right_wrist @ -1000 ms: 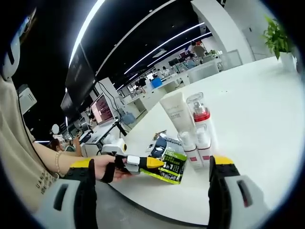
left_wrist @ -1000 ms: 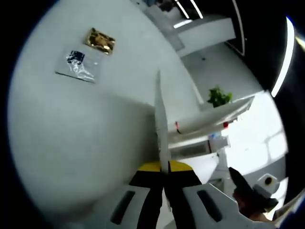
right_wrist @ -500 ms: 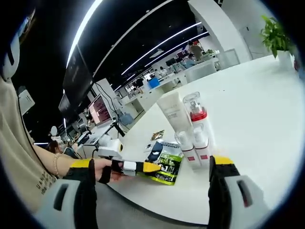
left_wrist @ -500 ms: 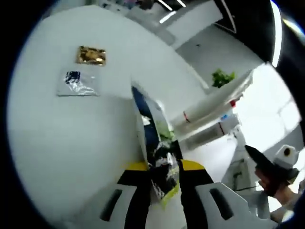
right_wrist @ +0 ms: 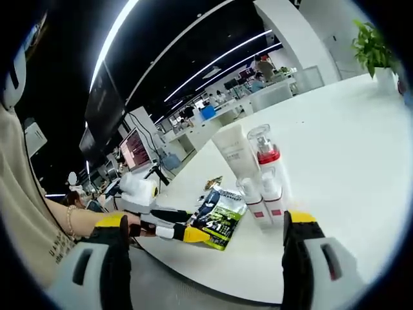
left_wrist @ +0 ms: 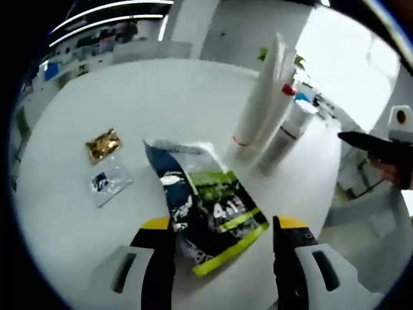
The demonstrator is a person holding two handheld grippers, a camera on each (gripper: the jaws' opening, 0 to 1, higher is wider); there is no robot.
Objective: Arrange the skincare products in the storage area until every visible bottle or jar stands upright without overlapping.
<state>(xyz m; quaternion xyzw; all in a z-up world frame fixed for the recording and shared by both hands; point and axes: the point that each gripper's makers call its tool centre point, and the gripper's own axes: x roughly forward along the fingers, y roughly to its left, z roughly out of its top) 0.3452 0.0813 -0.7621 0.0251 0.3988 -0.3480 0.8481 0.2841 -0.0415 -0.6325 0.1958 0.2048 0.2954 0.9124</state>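
- Left gripper point(left_wrist: 222, 227), in its own view: jaws spread wide, yellow-tipped and black, one at each side of a flat dark blue and green foil pouch point(left_wrist: 205, 205); nothing pinched between them, contact with the pouch impossible to tell.
- Same pouch lying flat on the round white table point(left_wrist: 161, 97), silver at its far end, yellow-green along its near edge, white lettering across the green band.
- Left of the pouch: a small gold foil sachet point(left_wrist: 102, 144), and just nearer, a clear plastic sachet with a dark print point(left_wrist: 107, 181), both flat on the tabletop, apart from the pouch.
- Far right of the pouch: a tall white squeeze tube point(left_wrist: 260, 100) upright, with a clear red-collared pump bottle point(left_wrist: 287, 123) just beside it on the right.
- Right gripper point(right_wrist: 203, 242), in its own view: jaws standing wide apart, empty, near the table edge.
- Right gripper view, centre: the white tube point(right_wrist: 233, 152) and the red-collared pump bottle point(right_wrist: 266, 155) upright side by side; in front of them two small white bottles with red bands and clear caps point(right_wrist: 262, 197), also upright, close together.
- Left of those bottles: the pouch point(right_wrist: 219, 216) flat on the table, with the left gripper point(right_wrist: 169, 230) reaching in from the left, held by a person's hand point(right_wrist: 122, 227).
- Green leafy plant point(right_wrist: 370, 40) in a white pot at the far right edge of the table.
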